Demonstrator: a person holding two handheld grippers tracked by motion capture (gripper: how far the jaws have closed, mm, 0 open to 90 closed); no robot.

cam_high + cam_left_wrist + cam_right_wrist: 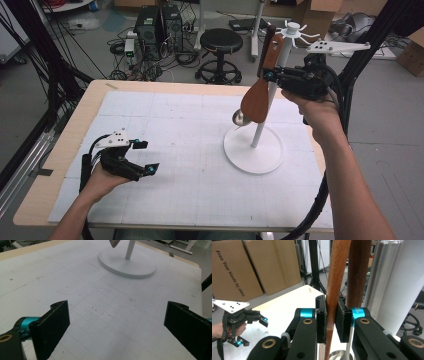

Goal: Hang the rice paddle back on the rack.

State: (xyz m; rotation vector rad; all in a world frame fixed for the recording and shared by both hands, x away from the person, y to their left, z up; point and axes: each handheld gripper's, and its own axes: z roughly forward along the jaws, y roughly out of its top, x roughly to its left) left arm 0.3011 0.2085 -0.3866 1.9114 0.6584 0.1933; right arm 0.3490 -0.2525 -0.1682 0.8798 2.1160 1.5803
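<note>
The right tool (269,76) is clamping the handle of a wooden spatula (259,95), holding it up beside the white utensil stand (260,135) at the far right of the bench (60,150). In the right gripper view its two black jaws are pressing flat against either side of the narrow wooden handle (334,290), with the handle running up between them and past the top of the frame. The spatula's broad blade is hanging below the tool in the high view, tilted slightly, its lower end just in front of the stand's post and overlapping it. A second, darker wooden handle (358,272) is standing just behind the clamped one, beside the stand's white post (387,285). A metal ladle bowl (241,118) is hanging low near the post, just beside the spatula's blade — its rim is also showing at the bottom of the right gripper view.

The left tool (142,157) is resting low over the near left of the bench's white gridded mat (190,185), well apart from the stand. Its jaws are standing wide apart with nothing between them — the left gripper view is showing bare mat between the two ribbed pads (53,322), with the stand's round base (127,265) farther off.
</note>
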